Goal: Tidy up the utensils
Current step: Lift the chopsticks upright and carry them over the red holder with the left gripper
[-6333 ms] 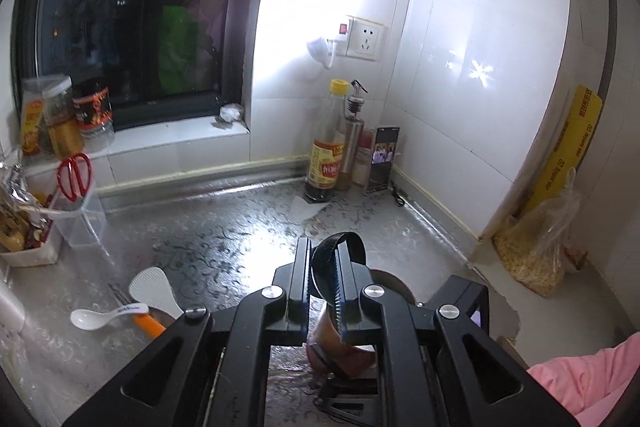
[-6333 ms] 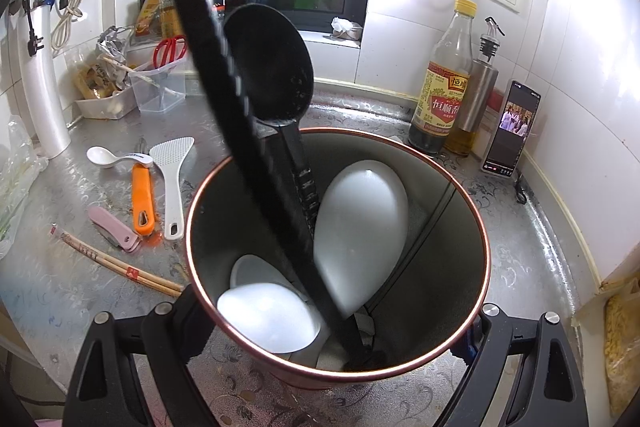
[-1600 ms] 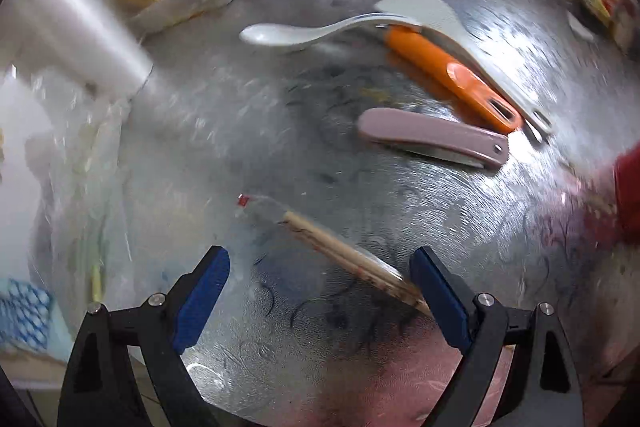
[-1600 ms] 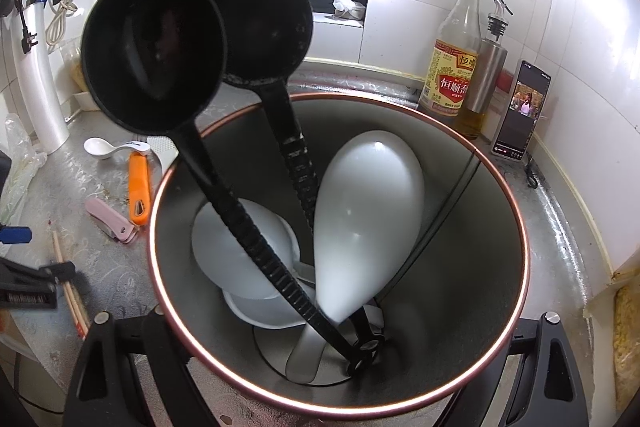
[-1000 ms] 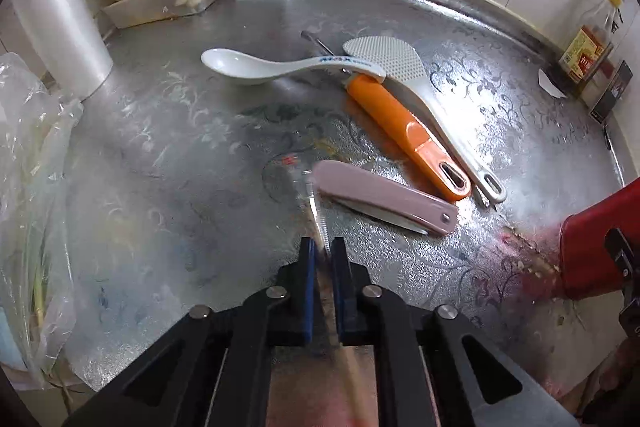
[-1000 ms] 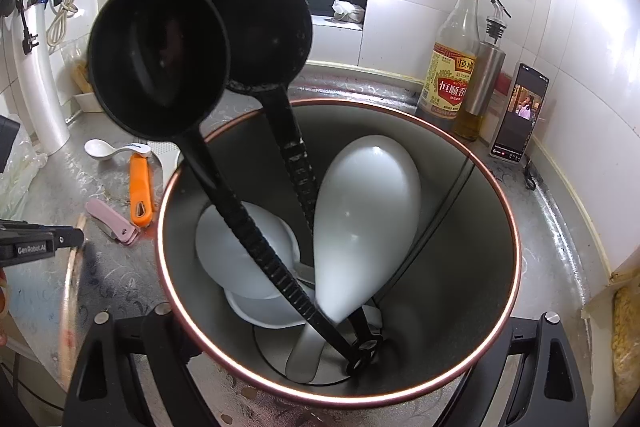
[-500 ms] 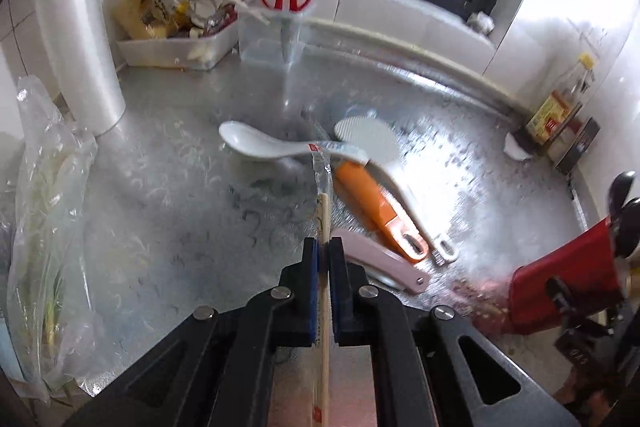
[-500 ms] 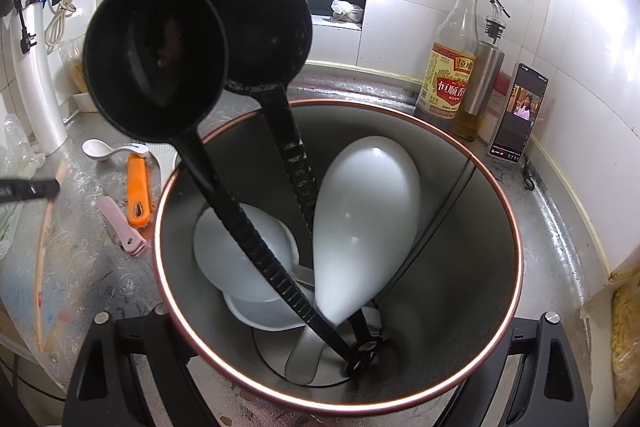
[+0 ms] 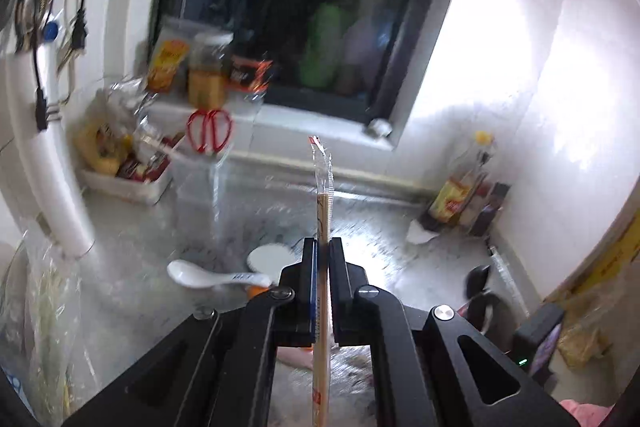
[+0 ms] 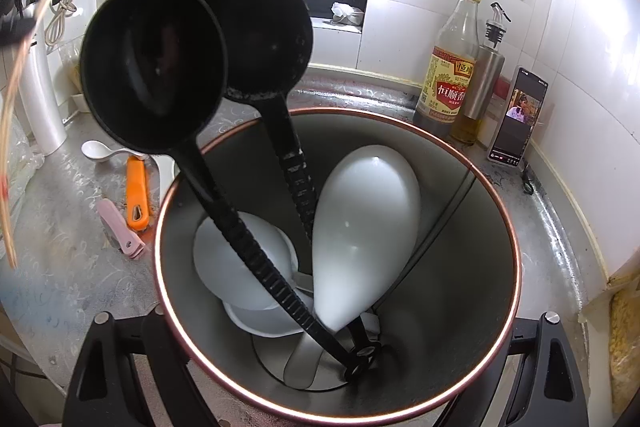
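Observation:
My left gripper [image 9: 323, 247] is shut on a pair of wrapped wooden chopsticks [image 9: 323, 195], which stick up past its fingers, well above the counter. In the right wrist view the chopsticks [image 10: 12, 131] hang blurred at the far left. My right gripper [image 10: 338, 323] grips a round utensil holder [image 10: 516, 267] from both sides. In the holder stand two black ladles [image 10: 152, 67] and white paddles [image 10: 364, 219]. On the counter left of the holder lie a white spoon [image 10: 100, 149], an orange-handled tool [image 10: 136, 191] and a pink folding knife [image 10: 120, 227].
A vinegar bottle [image 10: 448, 75], a steel oil cruet [image 10: 484, 75] and a phone [image 10: 518, 115] stand at the back right wall. A white pipe [image 10: 40, 99], a tray of packets [image 9: 124, 163], a clear box with red scissors [image 9: 210, 131] and a plastic bag [image 9: 40, 307] crowd the left.
My left gripper has risen and tilted upward with the chopsticks, so its view swung from the counter to the window. The right gripper and the holder have not moved.

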### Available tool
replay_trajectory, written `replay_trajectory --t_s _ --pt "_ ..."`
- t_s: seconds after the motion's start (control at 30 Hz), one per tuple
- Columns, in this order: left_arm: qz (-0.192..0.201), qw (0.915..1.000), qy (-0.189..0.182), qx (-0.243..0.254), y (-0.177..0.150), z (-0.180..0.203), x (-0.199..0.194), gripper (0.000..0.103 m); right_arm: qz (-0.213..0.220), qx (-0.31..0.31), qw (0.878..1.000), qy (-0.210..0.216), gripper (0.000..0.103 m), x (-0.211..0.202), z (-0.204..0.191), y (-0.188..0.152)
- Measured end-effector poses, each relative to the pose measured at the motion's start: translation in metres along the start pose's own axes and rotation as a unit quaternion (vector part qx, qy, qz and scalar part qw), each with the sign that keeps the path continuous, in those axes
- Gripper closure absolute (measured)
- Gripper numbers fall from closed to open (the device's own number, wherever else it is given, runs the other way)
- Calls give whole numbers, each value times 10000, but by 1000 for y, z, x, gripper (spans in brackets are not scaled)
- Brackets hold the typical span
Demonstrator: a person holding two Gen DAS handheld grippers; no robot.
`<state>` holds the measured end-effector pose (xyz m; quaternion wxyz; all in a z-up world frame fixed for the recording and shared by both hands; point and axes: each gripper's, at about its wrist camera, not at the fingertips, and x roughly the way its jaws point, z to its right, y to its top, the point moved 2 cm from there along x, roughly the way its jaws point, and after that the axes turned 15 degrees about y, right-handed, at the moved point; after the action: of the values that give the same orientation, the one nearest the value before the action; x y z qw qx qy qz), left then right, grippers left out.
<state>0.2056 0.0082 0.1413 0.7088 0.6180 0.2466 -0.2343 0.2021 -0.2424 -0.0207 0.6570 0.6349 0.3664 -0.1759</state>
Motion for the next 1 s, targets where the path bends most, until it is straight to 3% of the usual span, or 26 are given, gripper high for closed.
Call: replay_trajectory --t_s 0.23,0.53,0.8,1.0 --pt "455 9959 -693 363 28 51 -18 98 14 -2 10000 0 9 0 1 1" --pt "806 9828 -1425 859 51 113 -34 98 4 -45 10000 1 9 1 0 1" --pt "792 9743 -1722 1220 55 155 -18 98 4 -56 10000 14 9 1 0 0" --pt "680 9732 -1799 1261 51 171 2 98 -9 -81 10000 -5 9 1 -1 -1"
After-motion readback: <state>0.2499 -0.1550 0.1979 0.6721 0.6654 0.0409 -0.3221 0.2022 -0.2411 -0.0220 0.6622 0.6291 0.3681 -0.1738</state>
